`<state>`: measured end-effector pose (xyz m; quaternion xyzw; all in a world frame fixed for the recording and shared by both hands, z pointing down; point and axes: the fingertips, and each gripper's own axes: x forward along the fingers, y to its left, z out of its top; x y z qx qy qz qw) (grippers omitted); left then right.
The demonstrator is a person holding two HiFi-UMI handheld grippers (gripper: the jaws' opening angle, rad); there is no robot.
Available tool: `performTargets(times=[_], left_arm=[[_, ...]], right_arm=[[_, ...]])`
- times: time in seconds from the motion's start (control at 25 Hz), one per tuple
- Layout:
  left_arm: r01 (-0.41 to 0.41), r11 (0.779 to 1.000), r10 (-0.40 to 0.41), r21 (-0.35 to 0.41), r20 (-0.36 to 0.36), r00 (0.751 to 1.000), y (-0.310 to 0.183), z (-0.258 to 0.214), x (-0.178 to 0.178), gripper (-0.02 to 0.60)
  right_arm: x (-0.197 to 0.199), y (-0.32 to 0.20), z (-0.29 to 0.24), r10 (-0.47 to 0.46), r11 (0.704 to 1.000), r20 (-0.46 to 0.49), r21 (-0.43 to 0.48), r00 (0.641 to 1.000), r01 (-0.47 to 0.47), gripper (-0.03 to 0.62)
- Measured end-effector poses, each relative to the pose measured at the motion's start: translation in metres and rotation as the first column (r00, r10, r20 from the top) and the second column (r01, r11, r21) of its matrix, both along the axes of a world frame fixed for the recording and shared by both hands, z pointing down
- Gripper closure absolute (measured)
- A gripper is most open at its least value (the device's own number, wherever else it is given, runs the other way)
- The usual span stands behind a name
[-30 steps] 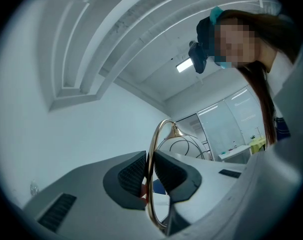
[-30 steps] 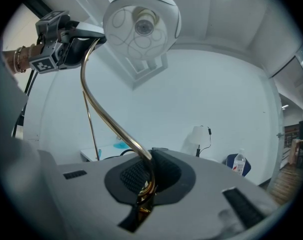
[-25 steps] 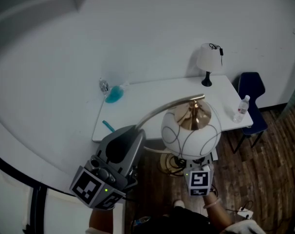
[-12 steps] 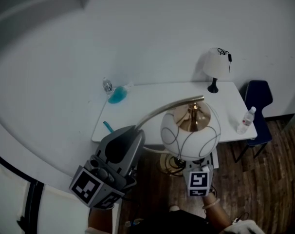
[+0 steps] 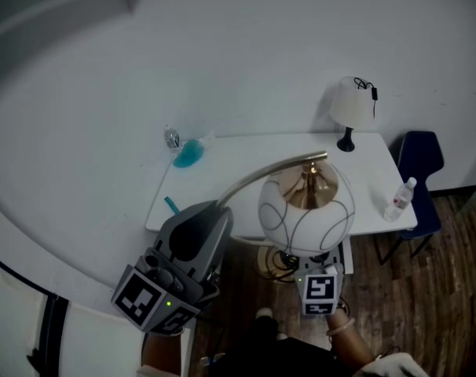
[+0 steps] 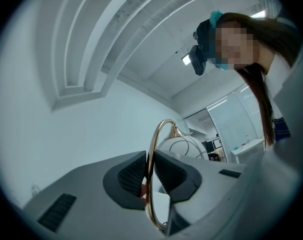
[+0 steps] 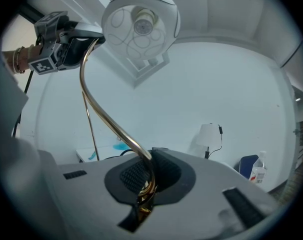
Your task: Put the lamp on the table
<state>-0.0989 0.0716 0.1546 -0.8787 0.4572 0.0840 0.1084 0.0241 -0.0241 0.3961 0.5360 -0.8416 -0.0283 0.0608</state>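
- Gripping the lamp (image 5: pixel 306 210) in the left gripper (image 6: pixel 150 170), jaws pressed onto its thin brass stem (image 6: pixel 152 146) from both sides, high on the arch.
- Clamping the same stem lower down in the right gripper (image 7: pixel 147 176), jaws closed round it just above a brass fitting.
- Holding the lamp in the air on the near side of the table (image 5: pixel 246 175), off its top, over the dark wooden floor (image 5: pixel 426 289).
- On the lamp itself: a gold-coloured stem curving up and over to a brass cap (image 5: pixel 310 187). Hung beneath it, a round white globe shade (image 7: pixel 119 19) traced with thin dark looping lines. Inside, seen from below in the right gripper view, the bulb (image 7: pixel 144 28).
- On the white table, far left corner: a small clear bottle (image 5: pixel 170 138), contents too small to tell, just beside a blue object (image 5: pixel 188 152).
- At the table's right end: a clear plastic bottle (image 5: pixel 400 199) with a white cap, fill level not readable.
- Also on the table: a small table lamp (image 5: pixel 351 104) with a white shade and dark base at the far right corner, and a teal object (image 5: pixel 172 204) near the left front edge.
- Just beside the right end: a dark blue chair (image 5: pixel 421 159).
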Motion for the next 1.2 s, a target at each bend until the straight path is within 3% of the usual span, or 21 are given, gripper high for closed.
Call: performTargets(times=[0.68,0.92,1.2], left_arm=[[-0.025,1.000,0.025,0.010,-0.008,1.000,-0.010,0.008,0.004,0.525],[-0.046,0.999,0.046,-0.017,-0.012,0.999,-0.070,0.009,-0.009,0.525],[-0.060,0.998,0.060,-0.016,-0.013,0.998,-0.093,0.009,-0.019,0.525]], right_arm=[[0.000,-0.017,0.008,0.017,1.000,0.008,0.027,1.000,-0.017,0.586],[-0.010,-0.069,0.010,0.037,0.999,0.003,0.001,0.999,-0.037,0.586],[-0.021,-0.090,0.010,0.051,0.999,0.007,-0.004,0.999,-0.051,0.586]])
